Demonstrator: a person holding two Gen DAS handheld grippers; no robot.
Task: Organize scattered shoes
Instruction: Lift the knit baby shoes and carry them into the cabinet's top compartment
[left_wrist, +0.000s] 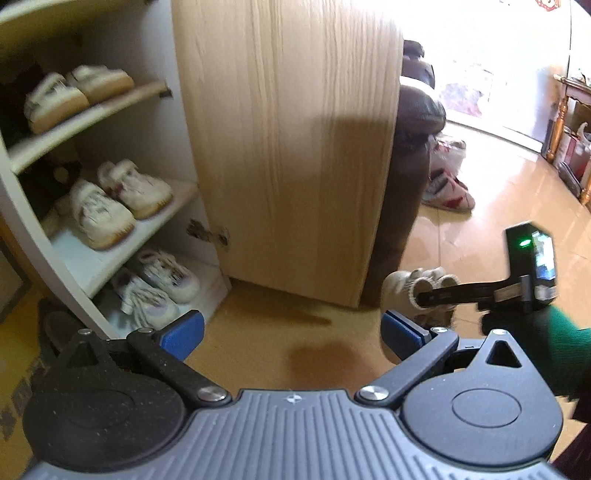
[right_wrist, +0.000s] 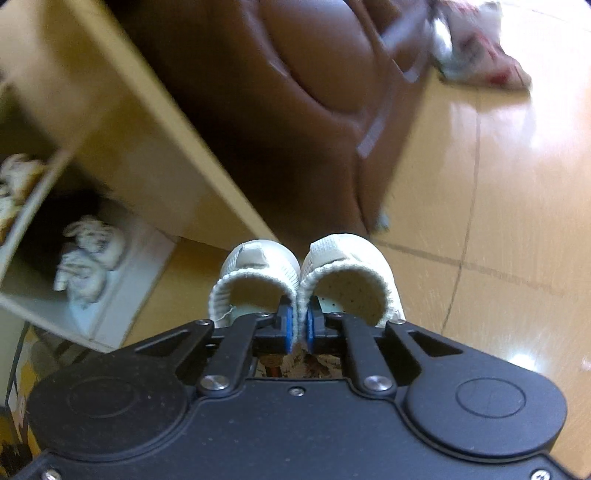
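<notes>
My right gripper (right_wrist: 297, 325) is shut on a pair of small cream knit shoes (right_wrist: 347, 273), pinching the two inner collars together above the floor. The left wrist view shows the same pair of shoes (left_wrist: 421, 286) held at the right, beside the wooden cabinet door (left_wrist: 288, 147). My left gripper (left_wrist: 291, 332) is open and holds nothing, low over the floor in front of the open shoe cabinet (left_wrist: 22, 221). On its shelves stand cream slippers (left_wrist: 74, 96), white sneakers (left_wrist: 114, 203) and laced sneakers (left_wrist: 155, 284).
A dark brown leather sofa (right_wrist: 295, 92) stands behind the open door. More light shoes (left_wrist: 448, 184) lie on the glossy tan floor (right_wrist: 498, 221) beyond it. Wooden furniture legs (left_wrist: 557, 122) stand at far right. A green sleeve (left_wrist: 554, 350) holds the right gripper.
</notes>
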